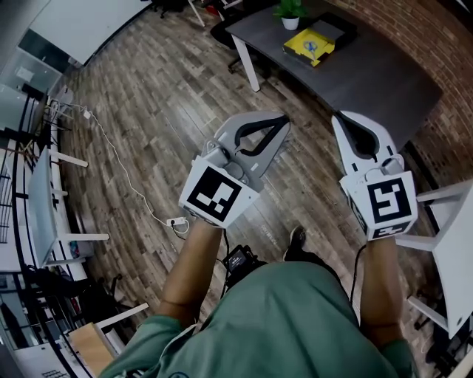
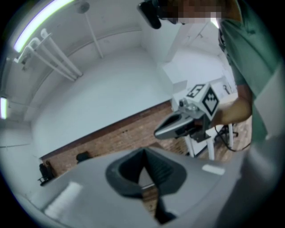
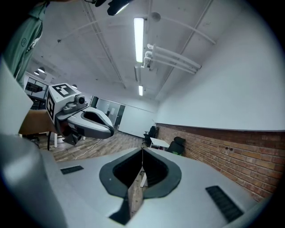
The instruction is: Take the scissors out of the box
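Observation:
A yellow box [image 1: 310, 45] lies far off on a dark grey table [image 1: 377, 77], partly on a black tray [image 1: 341, 28]. A small blue shape sits on the box; I cannot tell whether it is the scissors. My left gripper [image 1: 283, 122] and right gripper [image 1: 340, 118] are held up in front of the person's chest, well short of the table. Both are shut with nothing between the jaws. The left gripper view shows its own jaws [image 2: 143, 152] closed against a white wall, with the right gripper [image 2: 162, 132] beside them. In the right gripper view the jaws [image 3: 142, 150] meet, pointing at the ceiling.
A potted plant [image 1: 290, 12] stands at the table's far end. White table legs [image 1: 251, 63] hold it over the wood floor. A white frame [image 1: 449, 244] is close on the right. A cable with a power strip [image 1: 177, 222] trails across the floor at the left.

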{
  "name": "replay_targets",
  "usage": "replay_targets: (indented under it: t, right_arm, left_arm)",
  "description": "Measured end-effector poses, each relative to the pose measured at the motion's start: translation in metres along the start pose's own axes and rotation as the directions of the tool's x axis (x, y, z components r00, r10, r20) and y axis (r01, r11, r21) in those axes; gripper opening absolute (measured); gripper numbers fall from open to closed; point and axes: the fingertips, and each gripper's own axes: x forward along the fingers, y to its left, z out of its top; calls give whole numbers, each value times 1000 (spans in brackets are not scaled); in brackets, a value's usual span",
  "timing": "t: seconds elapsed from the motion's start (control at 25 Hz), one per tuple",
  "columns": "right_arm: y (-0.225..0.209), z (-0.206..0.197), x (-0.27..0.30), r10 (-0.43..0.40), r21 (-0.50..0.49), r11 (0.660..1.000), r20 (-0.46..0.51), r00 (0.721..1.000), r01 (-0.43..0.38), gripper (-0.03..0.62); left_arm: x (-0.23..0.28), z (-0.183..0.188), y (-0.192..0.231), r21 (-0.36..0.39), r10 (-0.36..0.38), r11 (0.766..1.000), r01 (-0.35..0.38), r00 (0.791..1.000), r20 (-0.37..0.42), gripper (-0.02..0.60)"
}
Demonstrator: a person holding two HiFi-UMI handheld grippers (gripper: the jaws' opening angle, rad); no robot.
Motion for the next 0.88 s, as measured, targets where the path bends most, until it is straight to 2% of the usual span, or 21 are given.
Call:
replay_targets:
  t: [0.32, 0.6, 0.88]
  right_arm:
    - [-42, -4, -3, -20, 28, 999, 39, 999, 19, 6]
    - [-67, -19, 9, -37, 32, 999, 17, 999, 36, 6]
    - [-100, -26, 34, -69, 30, 997, -24, 997, 70, 6]
  left_arm:
    - [38, 13, 2, 47, -15, 999, 16, 1000, -16, 0]
    - [69, 8, 10, 45, -43, 998, 43, 999, 0, 0]
    - [112, -3, 39, 19, -80, 997, 80, 996, 46, 0]
